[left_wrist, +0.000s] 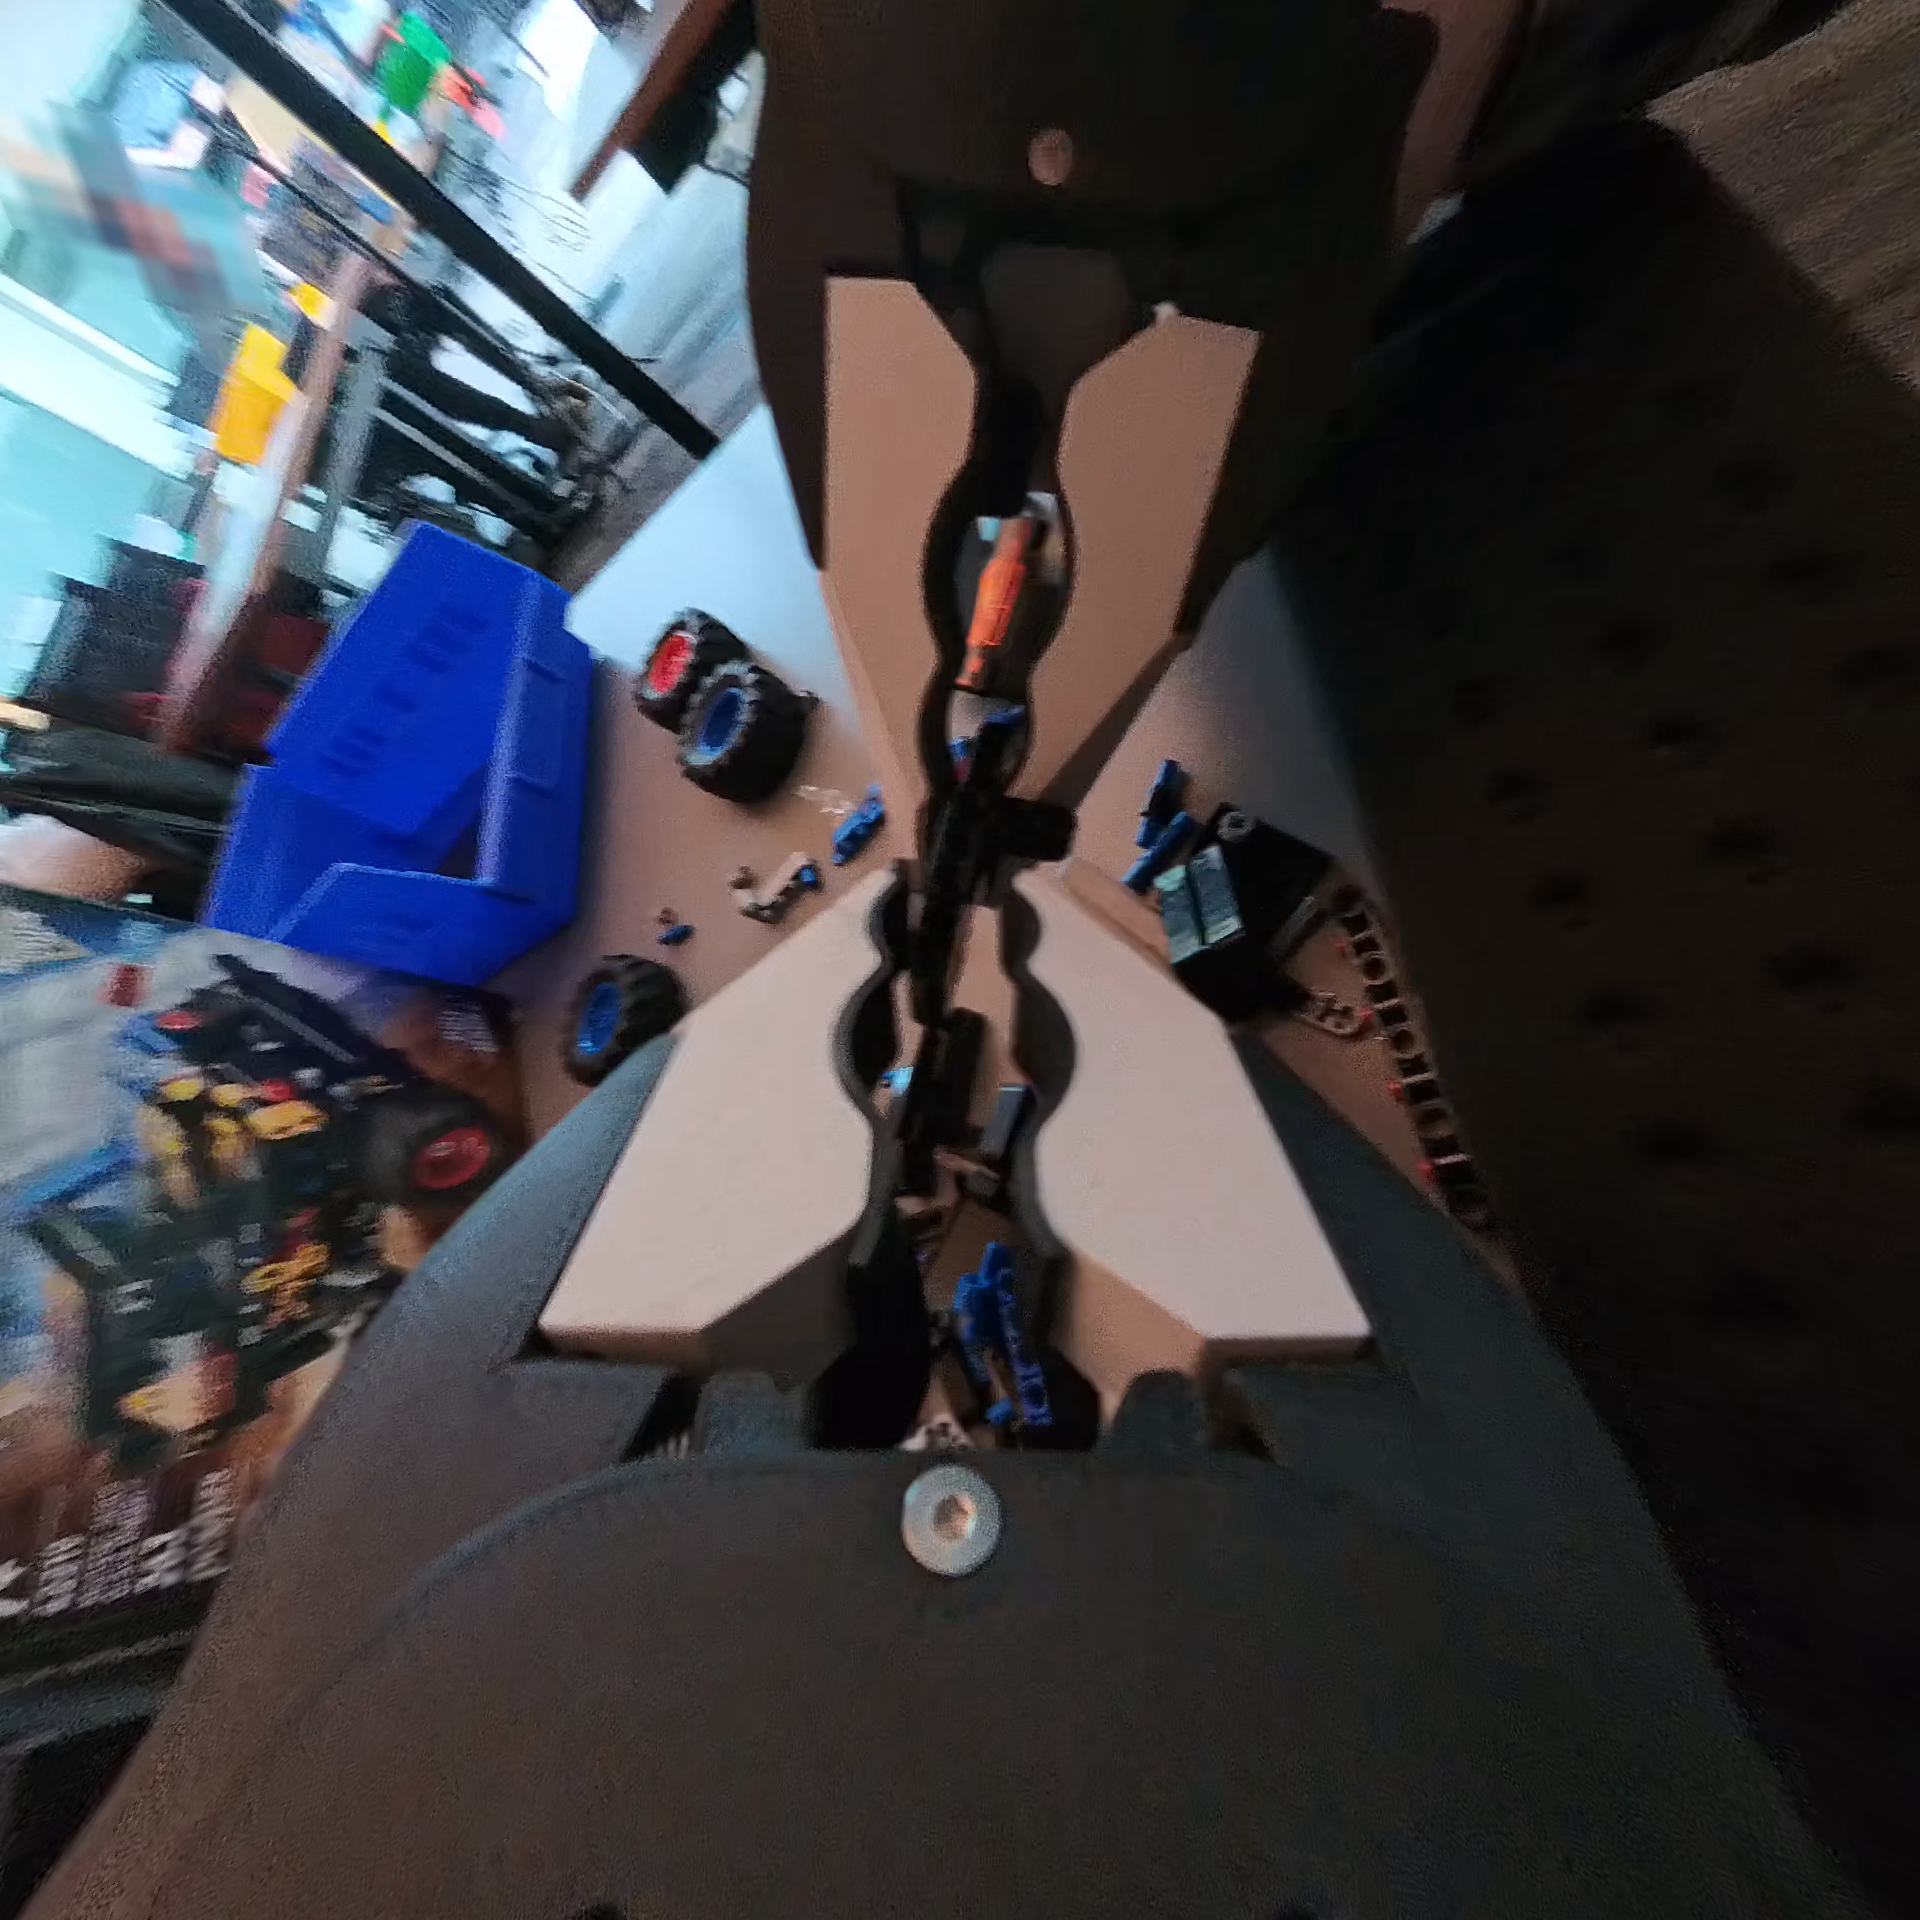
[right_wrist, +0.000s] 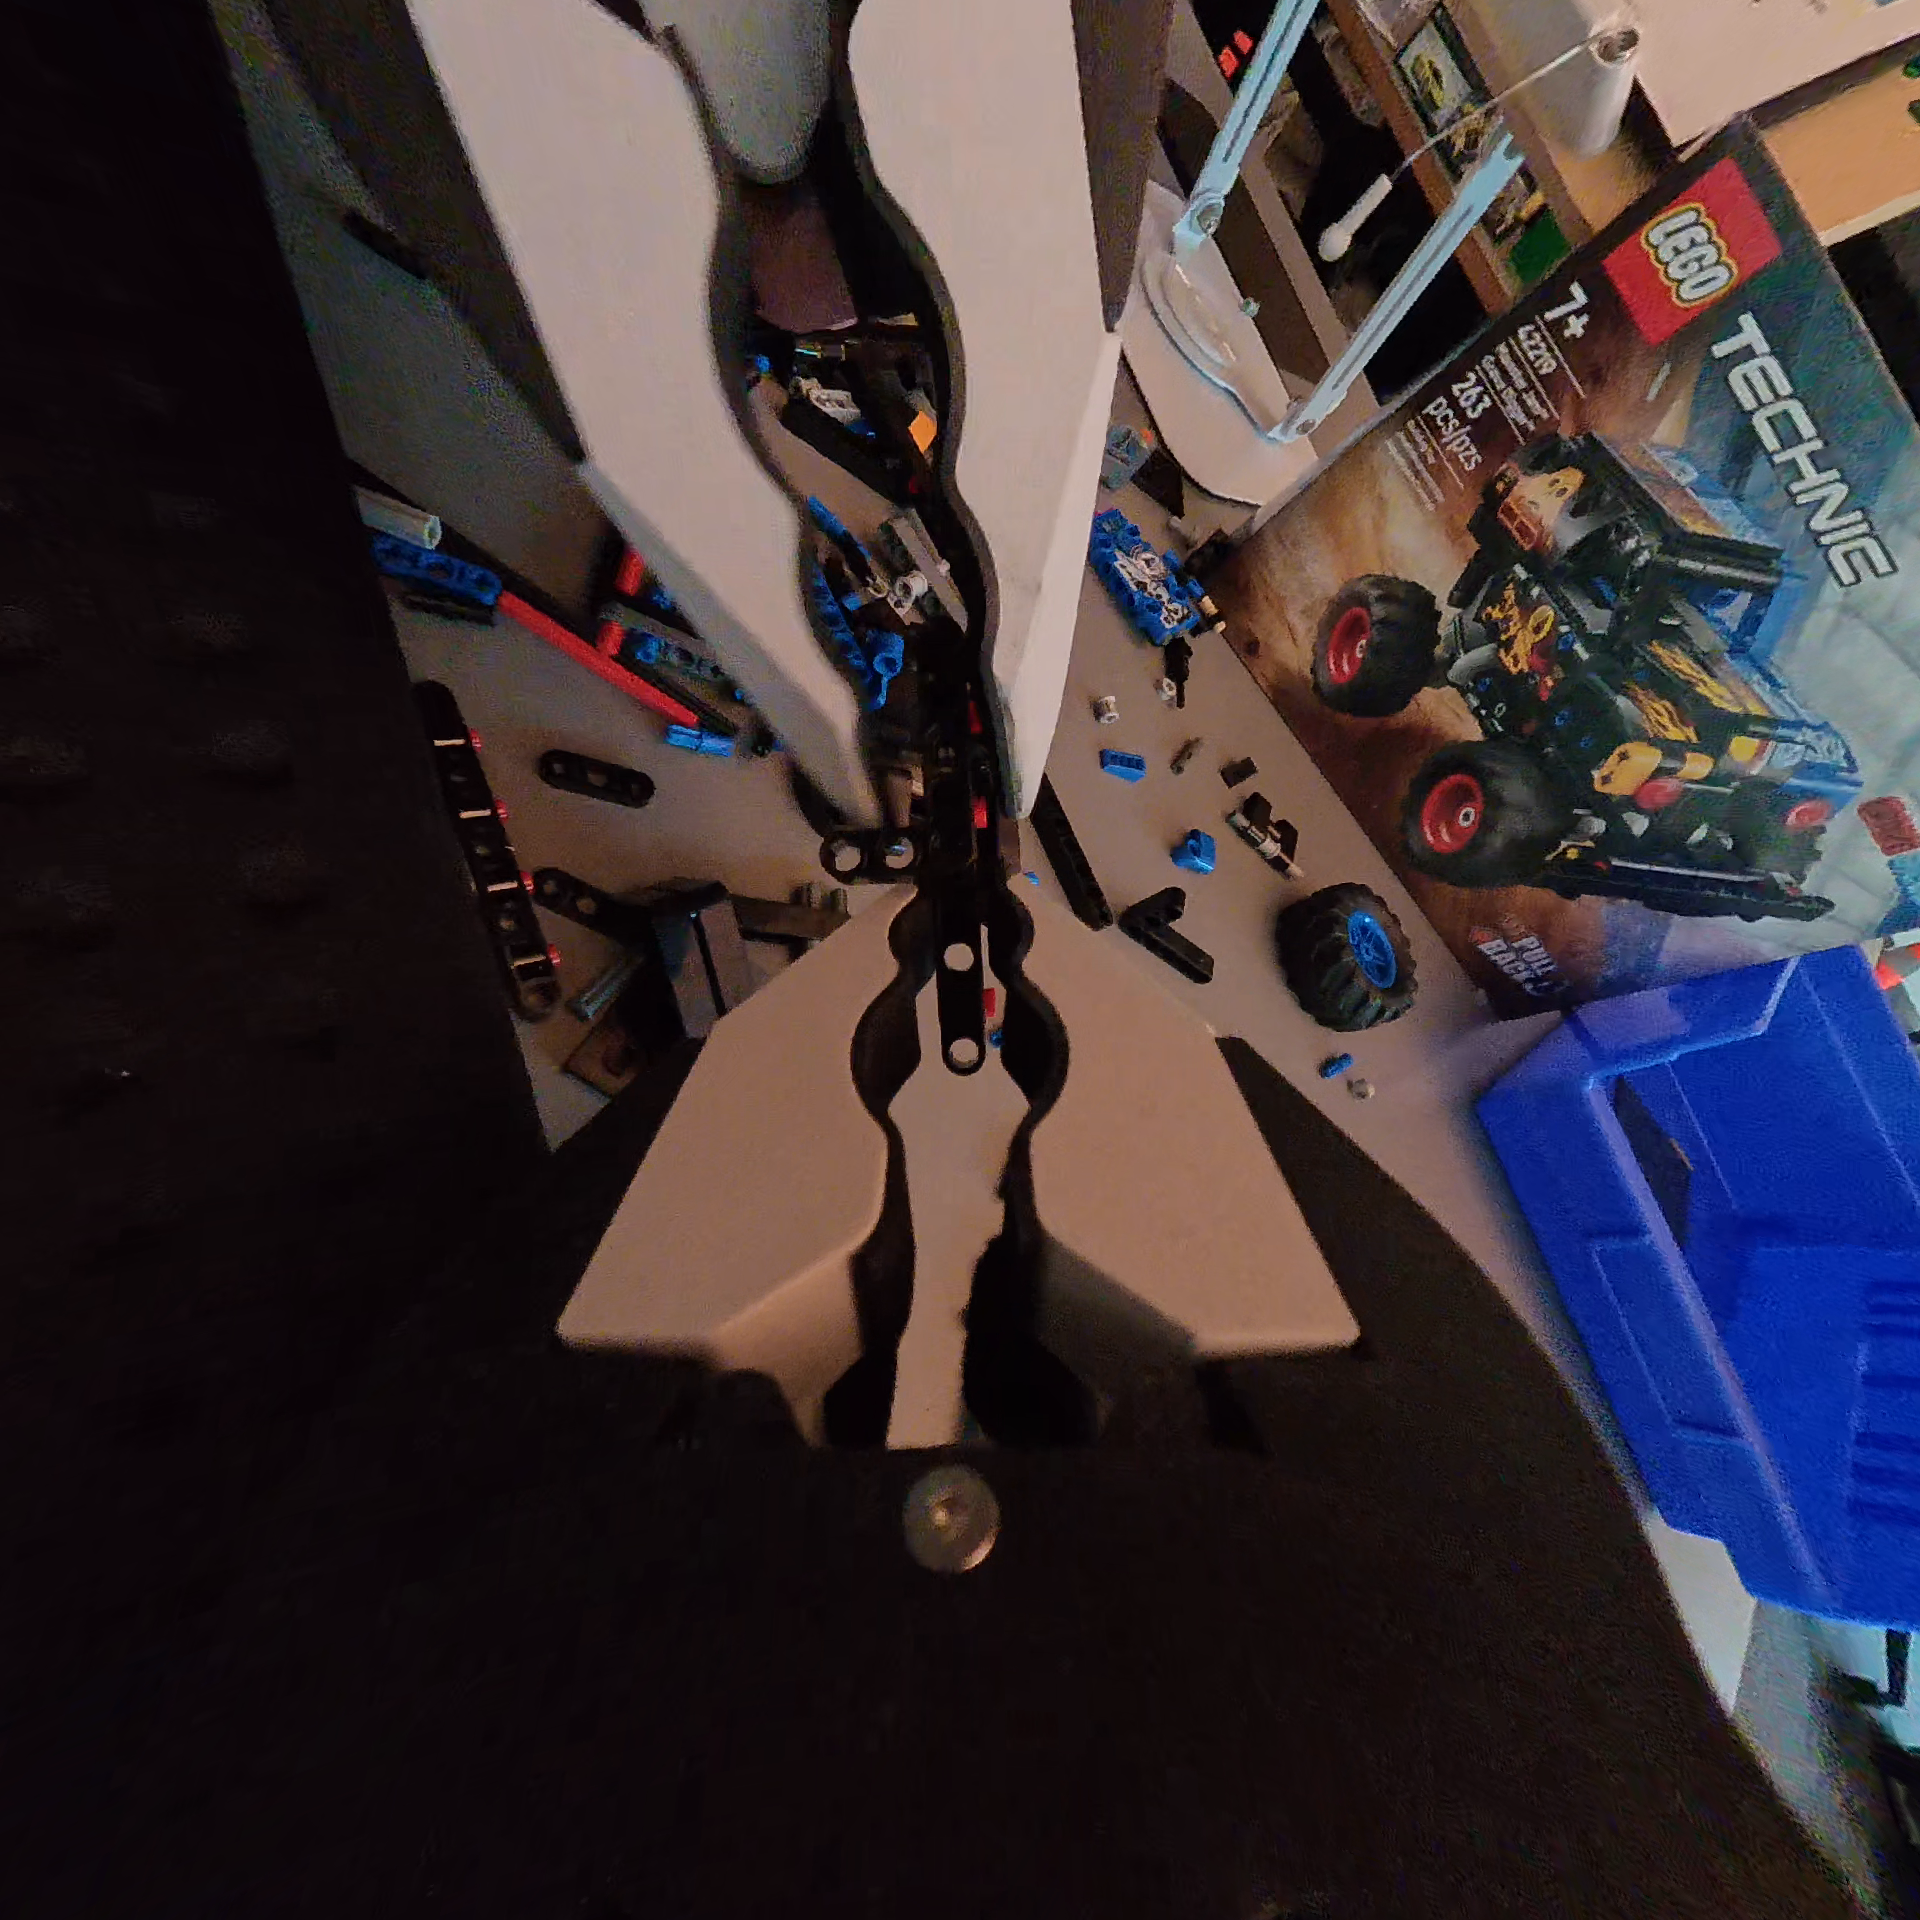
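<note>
Left wrist view: the left gripper (left_wrist: 958, 914) has its jaws drawn narrow about a black beam assembly (left_wrist: 961, 862), which hangs above the table, well to the right of the blue bin (left_wrist: 416, 769). Blur and black pads against black plastic hide the contact, so I cannot tell whether they truly pinch. The right gripper (left_wrist: 992, 675) meets it from opposite, farther from the bin. An orange piece (left_wrist: 997, 592) shows in its gap, though what that belongs to is unclear. Two tyred wheels (left_wrist: 727, 717) lie just right of the bin. A dark fabric (left_wrist: 1662, 935) blocks the far right.

Right wrist view: the right gripper (right_wrist: 961, 935) is closed to a slim gap on the assembly's holed end (right_wrist: 958, 987), up and left of the bin (right_wrist: 1714, 1247). The left gripper (right_wrist: 940, 748) closes in from above and covers the rest of the build. One wheel (right_wrist: 1345, 956) sits just left of the bin. The printed box (right_wrist: 1610, 623) stands above it.

The assembly looks light, stiff and smooth, made of thin plastic beams pinned together. Its joints would likely pop or pivot under twisting. The flat faces of the long beam seem the best hold, close to a pinned joint. How far it extends behind the fingers cannot be made out.
</note>
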